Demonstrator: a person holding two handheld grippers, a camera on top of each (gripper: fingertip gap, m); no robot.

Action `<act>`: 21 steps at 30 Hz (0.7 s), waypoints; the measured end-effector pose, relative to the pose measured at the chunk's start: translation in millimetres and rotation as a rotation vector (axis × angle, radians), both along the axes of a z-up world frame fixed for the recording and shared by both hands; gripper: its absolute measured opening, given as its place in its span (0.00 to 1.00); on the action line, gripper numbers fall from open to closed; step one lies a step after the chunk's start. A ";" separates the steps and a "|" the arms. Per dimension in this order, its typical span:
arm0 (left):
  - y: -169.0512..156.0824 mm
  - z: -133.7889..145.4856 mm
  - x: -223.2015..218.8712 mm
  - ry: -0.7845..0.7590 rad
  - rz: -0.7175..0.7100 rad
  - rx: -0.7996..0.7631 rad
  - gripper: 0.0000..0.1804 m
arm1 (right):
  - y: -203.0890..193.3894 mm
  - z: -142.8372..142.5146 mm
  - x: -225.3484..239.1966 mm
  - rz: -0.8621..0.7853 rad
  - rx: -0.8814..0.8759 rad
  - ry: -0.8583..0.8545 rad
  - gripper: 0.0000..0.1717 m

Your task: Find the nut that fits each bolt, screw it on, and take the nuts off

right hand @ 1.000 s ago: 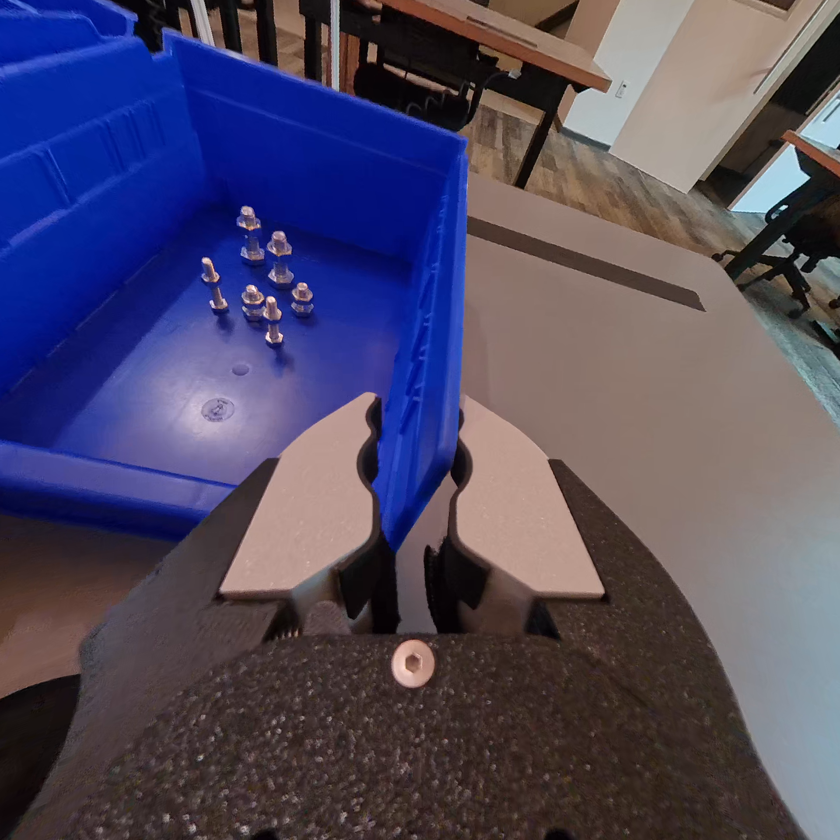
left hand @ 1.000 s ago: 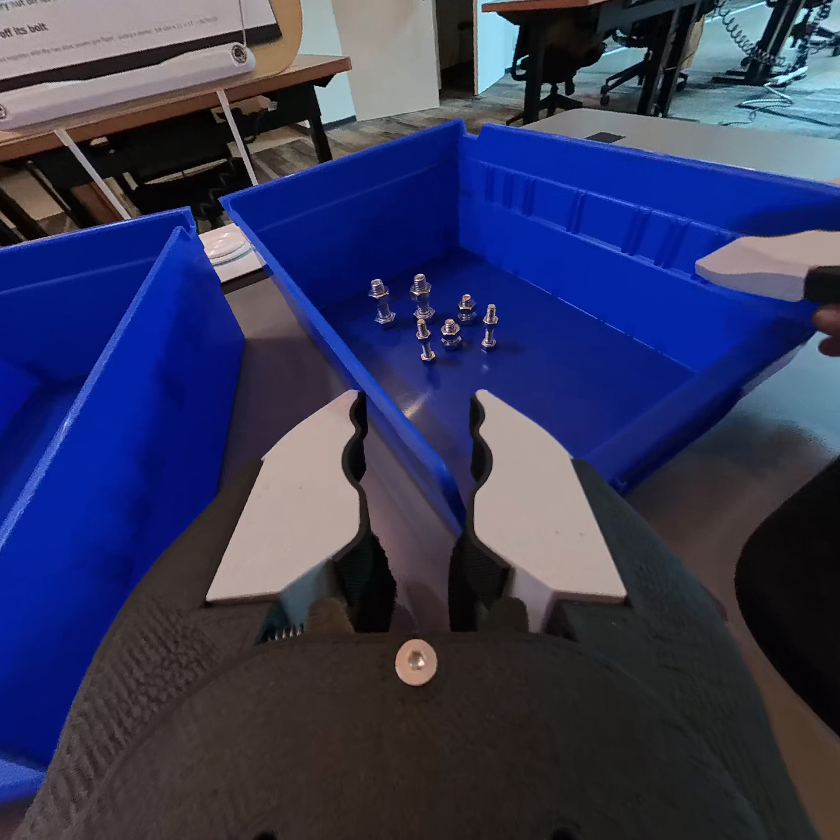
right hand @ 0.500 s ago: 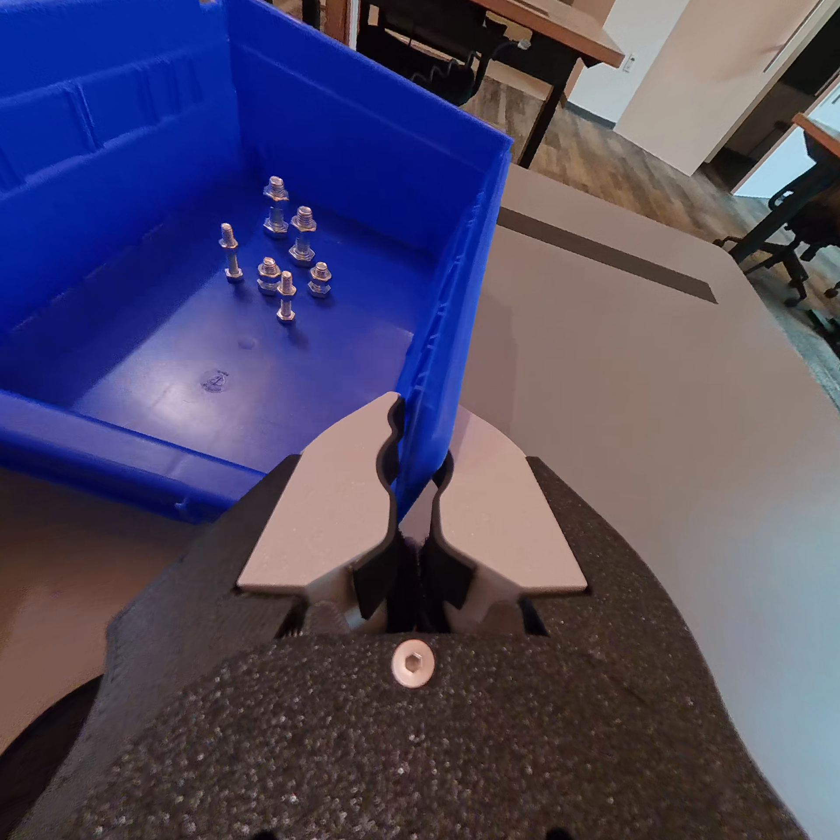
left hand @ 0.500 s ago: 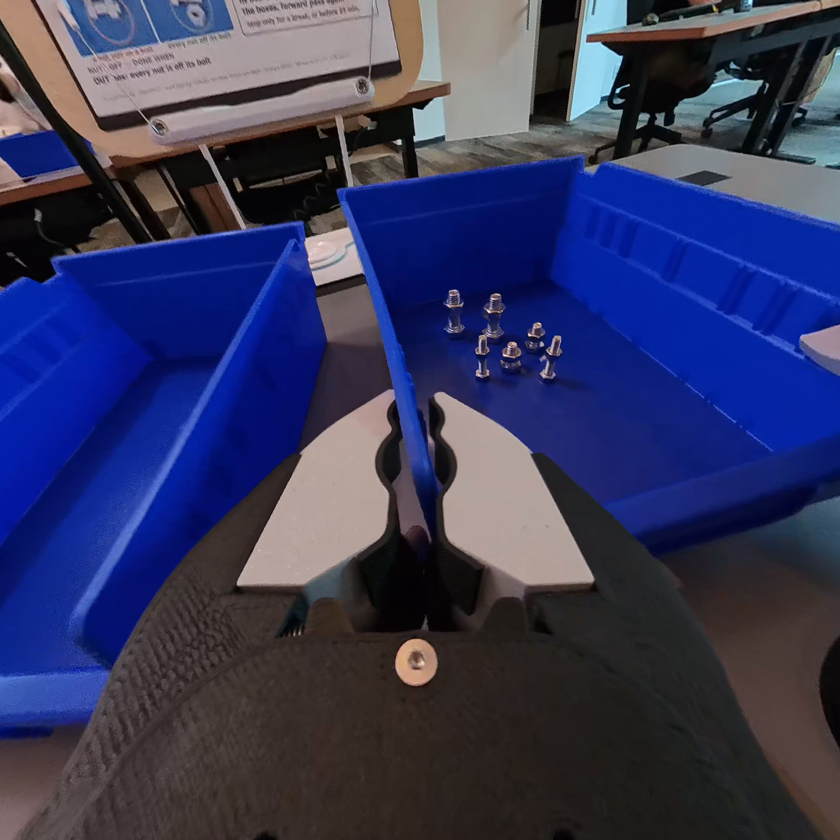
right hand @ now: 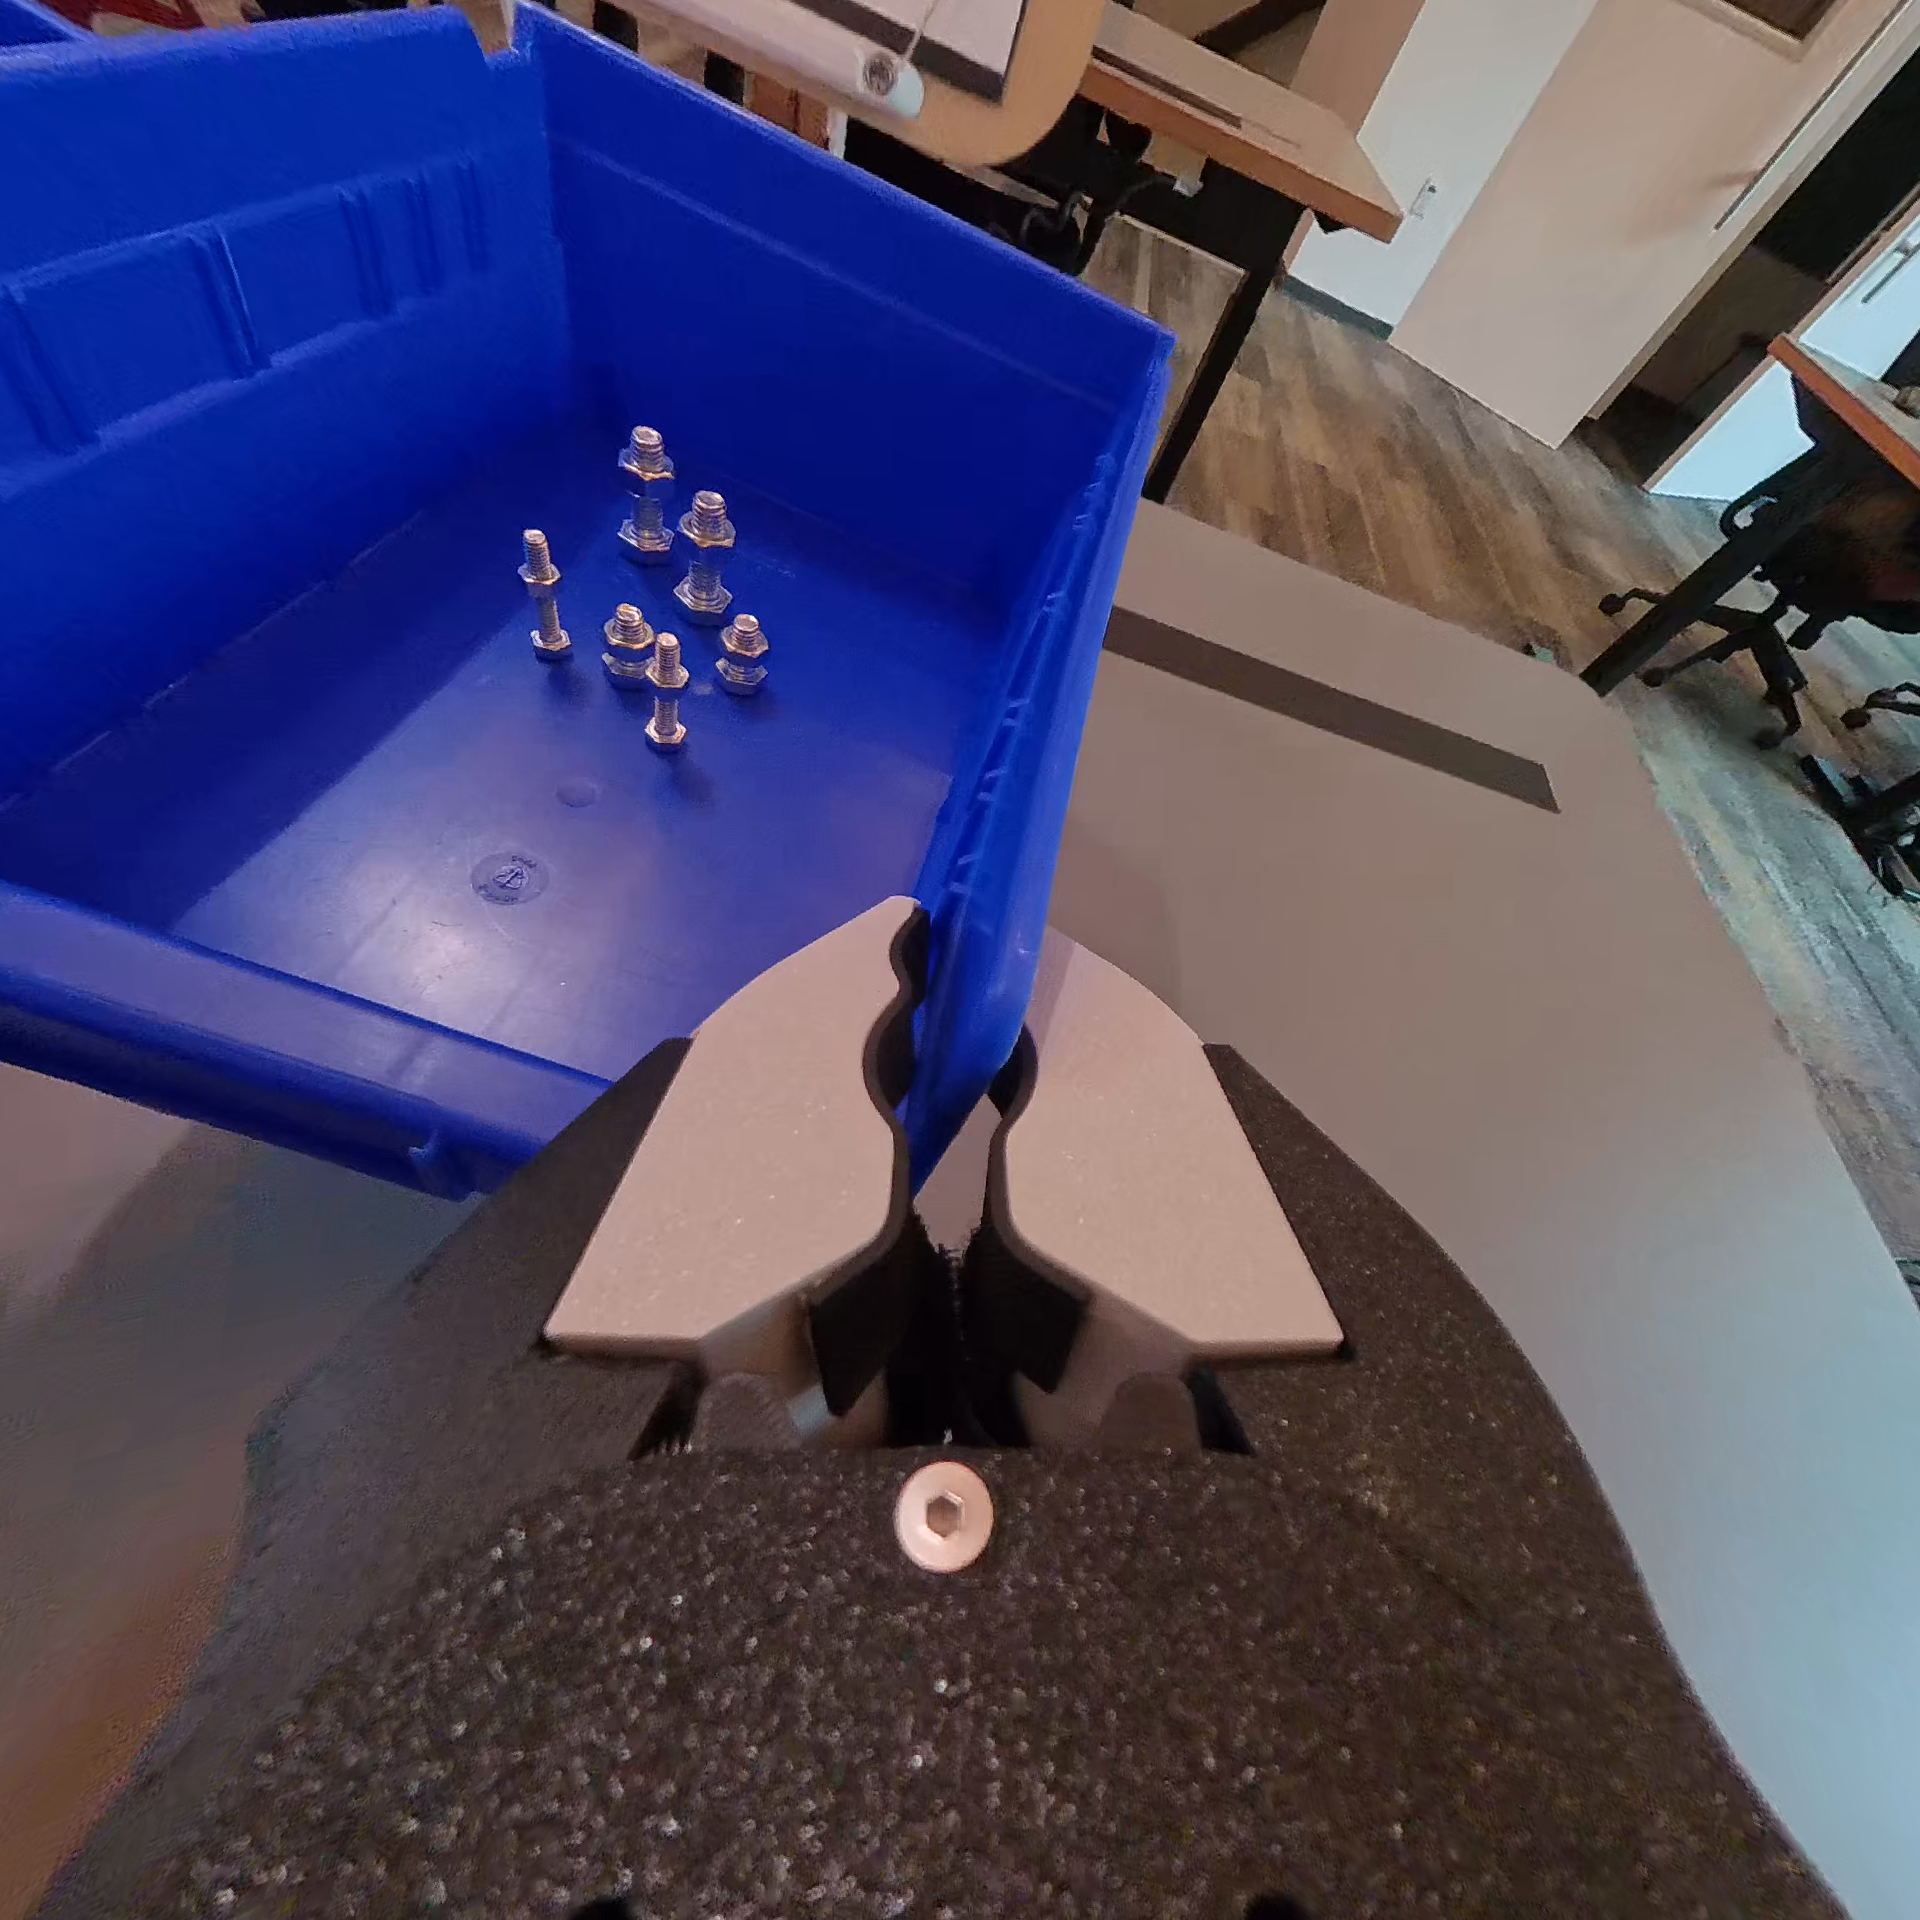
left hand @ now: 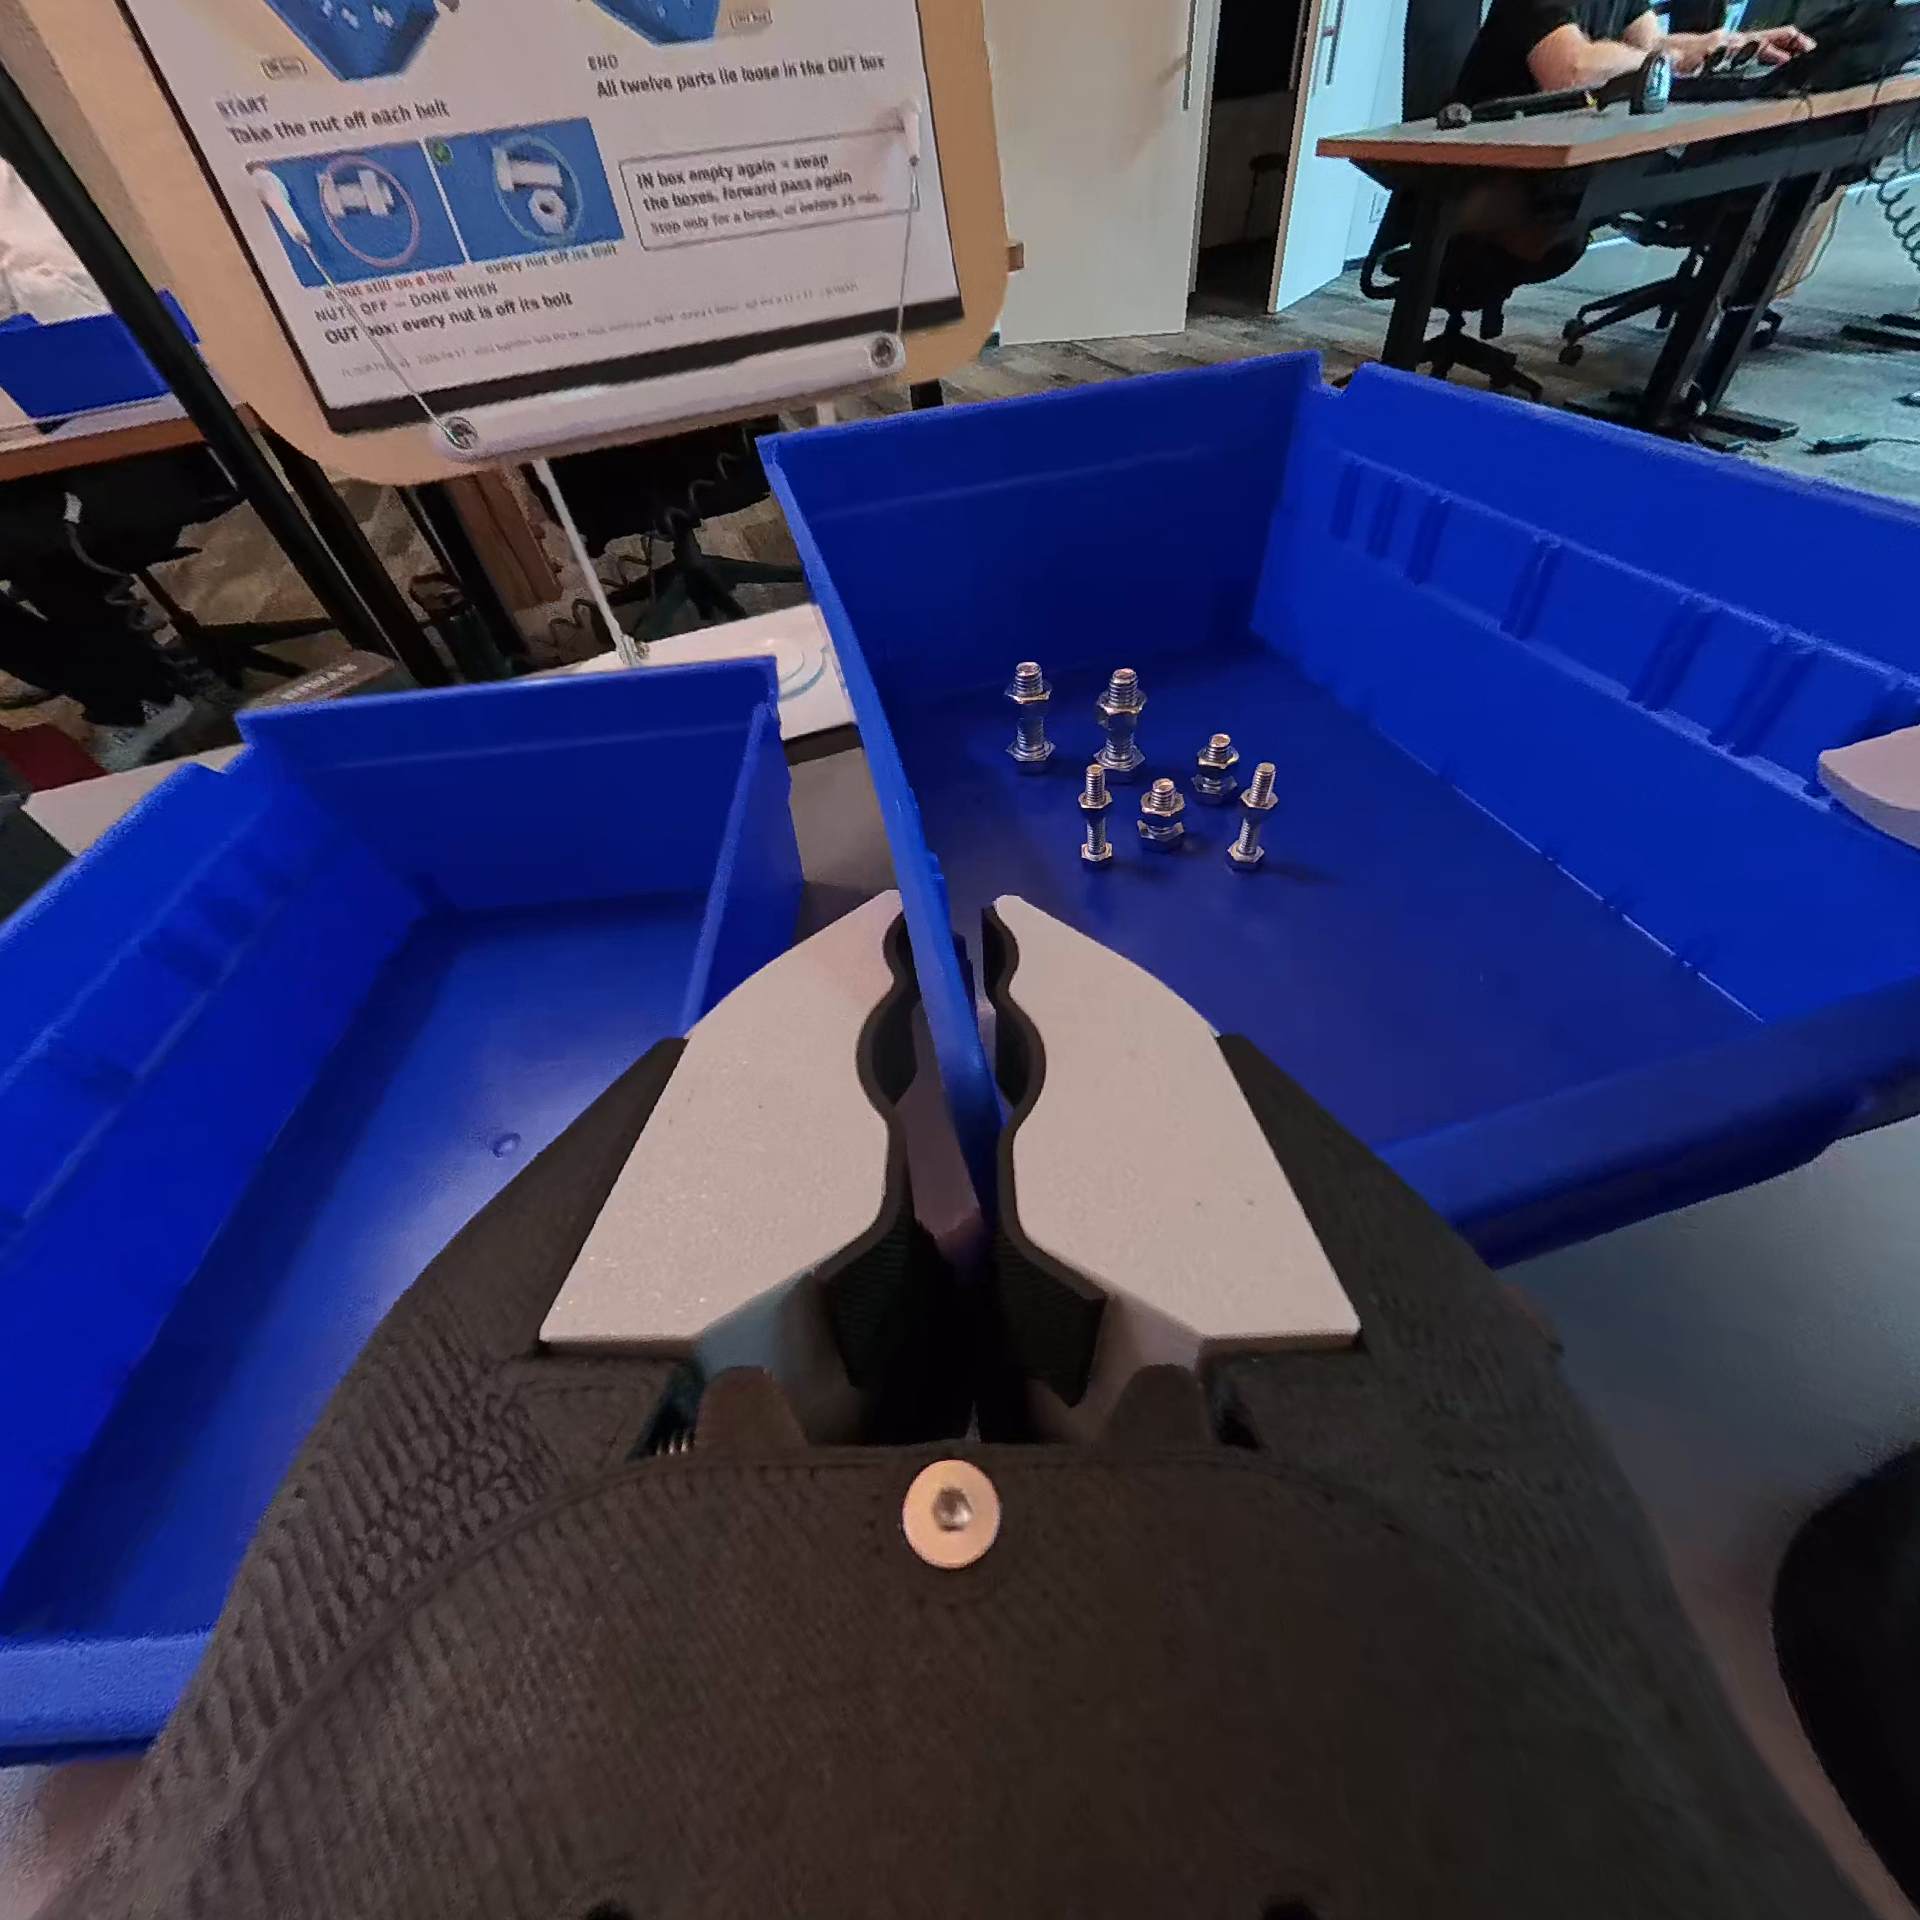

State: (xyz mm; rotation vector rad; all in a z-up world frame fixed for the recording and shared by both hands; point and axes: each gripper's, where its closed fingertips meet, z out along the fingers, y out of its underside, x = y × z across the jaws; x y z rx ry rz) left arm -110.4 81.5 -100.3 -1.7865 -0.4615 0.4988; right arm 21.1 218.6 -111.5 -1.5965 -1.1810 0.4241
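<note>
A blue bin (left hand: 1558,644) holds several upright silver bolts with nuts (left hand: 1138,764) on its floor. My left gripper (left hand: 940,925) is shut on the bin's left wall (left hand: 914,831). My right gripper (right hand: 971,935) is shut on the bin's right wall (right hand: 1029,727), and its finger (left hand: 1875,795) shows at the right edge of the left wrist view. The bin (right hand: 260,260) hangs tilted above the grey table (right hand: 1403,987). The bolts (right hand: 665,592) stay standing in a cluster.
A second blue bin (left hand: 364,1039) stands to the left, close beside the held one. An instruction board (left hand: 561,197) on a stand is behind. Desks and chairs (left hand: 1621,208) stand farther back. A dark strip (right hand: 1330,707) crosses the table. One gripper's finger ends stand about 20 cm off the other's.
Both grippers closed on opposite walls of the bin with the bolts, then lifted it off the table; it now sits higher and tilted in both views.
</note>
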 end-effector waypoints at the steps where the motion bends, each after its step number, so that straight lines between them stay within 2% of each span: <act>1: -1.6 4.4 -2.3 0.002 0.003 -0.001 0.05 | -1.2 5.3 -2.7 0.003 0.003 0.000 0.05; 13: -31.6 65.0 -38.9 0.014 0.076 0.020 0.04 | -24.1 69.4 -46.8 0.053 0.021 0.037 0.04; 21: -62.9 82.2 -60.4 0.030 0.137 0.004 0.05 | -48.5 90.9 -76.9 0.114 0.025 0.032 0.04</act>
